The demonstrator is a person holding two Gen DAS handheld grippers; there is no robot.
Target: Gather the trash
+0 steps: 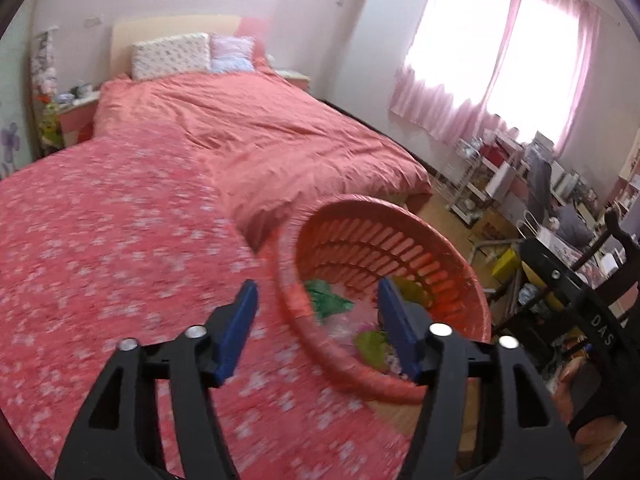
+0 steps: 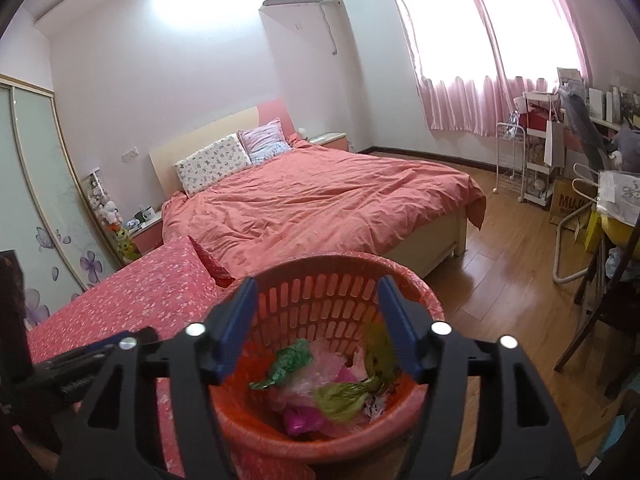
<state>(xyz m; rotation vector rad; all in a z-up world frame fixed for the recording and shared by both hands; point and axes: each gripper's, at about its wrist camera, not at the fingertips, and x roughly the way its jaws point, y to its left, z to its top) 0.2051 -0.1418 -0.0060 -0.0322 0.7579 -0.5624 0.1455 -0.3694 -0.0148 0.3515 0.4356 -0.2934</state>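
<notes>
From the left wrist, the left gripper (image 1: 316,320) hangs with jaws released and empty, straddling the near rim of the red basket (image 1: 460,276) at the bed's (image 1: 120,220) foot corner. From the right wrist, the right gripper (image 2: 316,320) is likewise spread and empty above the basket (image 2: 320,304); crumpled wrappers (image 2: 340,396) already lie inside, and no trash shows on the bed, so collecting looks nearly done.

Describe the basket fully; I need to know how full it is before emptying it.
The basket is round, orange-red plastic, with rows of slotted openings in its wall and a thick rolled rim. It stands roughly upright at the edge of the floral bedspread, beside the wooden floor. Only the bottom is covered: crumpled green, pink and clear wrappers. The open right gripper hovers over it, holding nothing.
</notes>
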